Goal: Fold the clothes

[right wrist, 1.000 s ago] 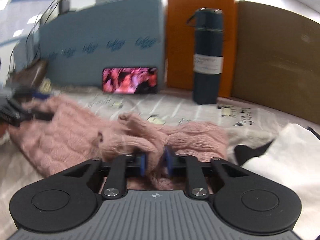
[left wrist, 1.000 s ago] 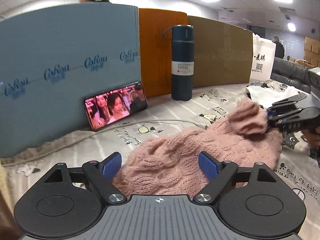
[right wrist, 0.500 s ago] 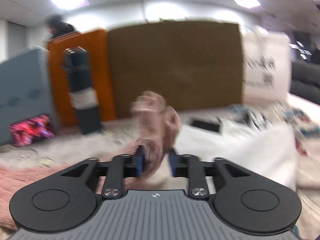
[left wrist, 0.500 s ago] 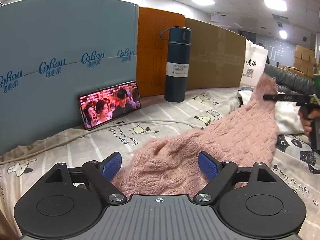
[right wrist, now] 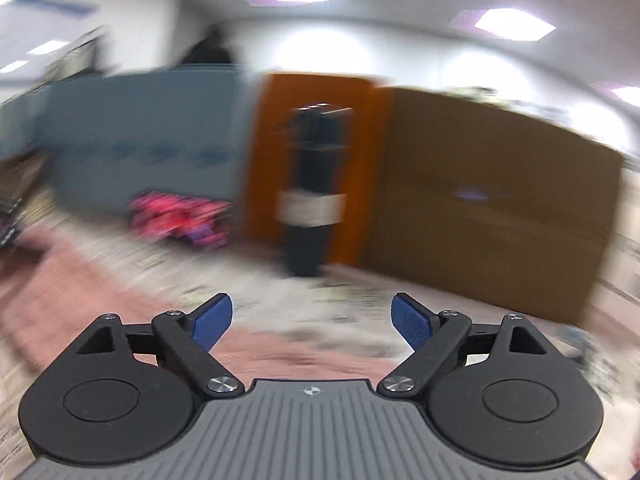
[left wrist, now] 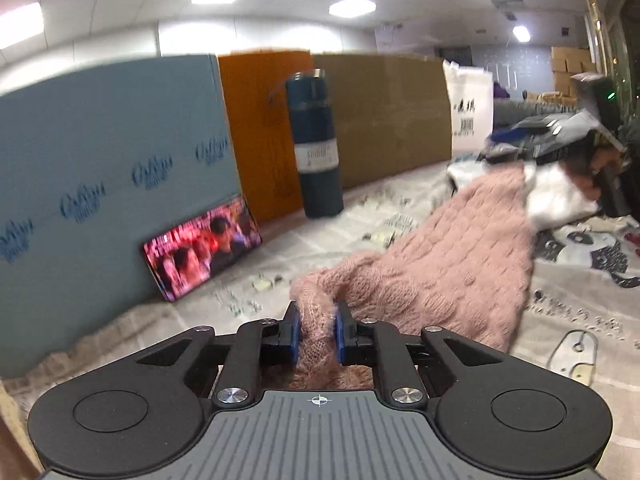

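Note:
A pink knitted sweater [left wrist: 452, 256] lies stretched across the printed sheet in the left wrist view, its far end draped over a white garment [left wrist: 556, 196]. My left gripper [left wrist: 316, 326] is shut on the sweater's near edge. The right wrist view is badly blurred; my right gripper [right wrist: 312, 320] is open and empty above the sweater [right wrist: 60, 292], which shows as a pink smear below and to the left. The right gripper's body shows at the far right of the left wrist view [left wrist: 600, 168], in a hand.
A dark blue flask [left wrist: 316, 148] stands at the back by orange [left wrist: 264, 128] and brown boards [left wrist: 384, 116]. A phone [left wrist: 200, 252] playing video leans on a blue-grey board [left wrist: 108, 160]. A white bag [left wrist: 470, 108] stands at the back right. A cable loop [left wrist: 576, 348] lies at right.
My left gripper has closed on the sweater's near edge. My right gripper has let go of the sweater's far end, opened, and is swinging fast.

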`<state>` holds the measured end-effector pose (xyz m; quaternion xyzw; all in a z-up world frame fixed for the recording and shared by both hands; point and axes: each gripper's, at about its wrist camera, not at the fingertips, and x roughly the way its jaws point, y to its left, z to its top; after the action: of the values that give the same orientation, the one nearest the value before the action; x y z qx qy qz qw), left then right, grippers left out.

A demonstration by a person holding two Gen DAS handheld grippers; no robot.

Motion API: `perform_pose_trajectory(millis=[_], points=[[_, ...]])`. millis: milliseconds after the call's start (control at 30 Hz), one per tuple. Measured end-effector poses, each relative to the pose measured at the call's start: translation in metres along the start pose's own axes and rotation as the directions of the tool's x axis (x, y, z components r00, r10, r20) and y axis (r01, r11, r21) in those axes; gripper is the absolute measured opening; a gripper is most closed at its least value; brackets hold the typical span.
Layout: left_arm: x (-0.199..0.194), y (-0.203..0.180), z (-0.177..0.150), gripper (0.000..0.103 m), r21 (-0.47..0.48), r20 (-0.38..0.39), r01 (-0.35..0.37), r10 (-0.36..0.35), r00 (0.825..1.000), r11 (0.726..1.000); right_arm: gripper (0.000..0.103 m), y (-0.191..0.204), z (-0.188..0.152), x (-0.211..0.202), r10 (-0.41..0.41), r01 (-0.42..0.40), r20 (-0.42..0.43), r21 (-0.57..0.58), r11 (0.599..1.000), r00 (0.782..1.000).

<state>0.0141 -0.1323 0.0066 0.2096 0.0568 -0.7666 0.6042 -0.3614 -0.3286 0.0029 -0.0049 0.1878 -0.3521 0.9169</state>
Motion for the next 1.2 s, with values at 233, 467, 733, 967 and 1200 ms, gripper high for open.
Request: perform_pose_trajectory(millis=[233,467,733,967,1200], points=[[-0.056,-0.061,0.007,0.015,0.209,0.109,-0.058,0.036,0.993,0.976,0.087,0.064,0.022,0.033,0.348,-0.380,-0.156,-0.320,0.868,0.924],[-0.080,-0.102,-0.001,0.015,0.274,0.097,-0.036,0.010,0.995,0.961,0.083,0.097,0.052,0.038,0.518,-0.583,-0.268,-0.412,0.701,0.812],[-0.098,-0.099,-0.011,0.014,0.214,0.111,-0.052,0.028,0.993,0.976,0.009,0.111,0.044,-0.001,0.528,-0.605,-0.295,-0.401,0.688,0.796],[-0.122,-0.111,-0.021,0.014,0.150,0.064,0.013,-0.022,0.998,0.989,0.008,0.113,0.011,-0.084,0.485,-0.520,-0.196,-0.415,0.747,0.852],[-0.112,-0.119,-0.044,0.020,0.095,-0.138,0.087,-0.074,0.988,0.992,0.009,0.119,-0.040,-0.079,0.522,-0.568,-0.261,-0.150,0.809,0.812]])
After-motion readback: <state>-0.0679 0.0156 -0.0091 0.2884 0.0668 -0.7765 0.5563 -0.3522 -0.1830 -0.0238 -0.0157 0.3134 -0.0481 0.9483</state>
